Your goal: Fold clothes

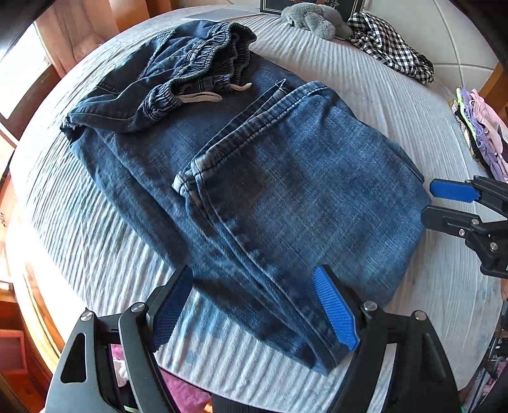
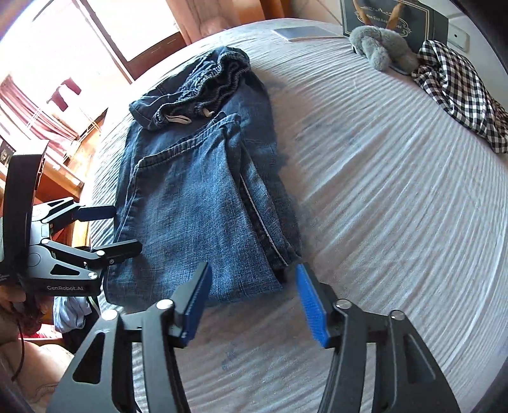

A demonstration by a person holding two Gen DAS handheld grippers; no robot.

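Blue jeans [image 1: 254,190] lie on the bed, legs folded back over themselves, the elastic waistband with a white drawstring [image 1: 203,95] bunched at the far end. My left gripper [image 1: 254,305] is open and empty, hovering over the near folded edge of the jeans. My right gripper [image 2: 252,305] is open and empty just off the folded end of the jeans [image 2: 197,197]. It also shows in the left wrist view [image 1: 444,203] at the jeans' right side. The left gripper shows in the right wrist view [image 2: 123,228], open beside the jeans.
The bed has a white ribbed cover [image 2: 381,206]. A black-and-white checked garment [image 1: 387,44] and a grey plush toy [image 1: 314,19] lie at the far end. A stack of pastel clothes [image 1: 479,127] sits at the right edge. Wooden furniture [image 2: 63,178] stands beside the bed.
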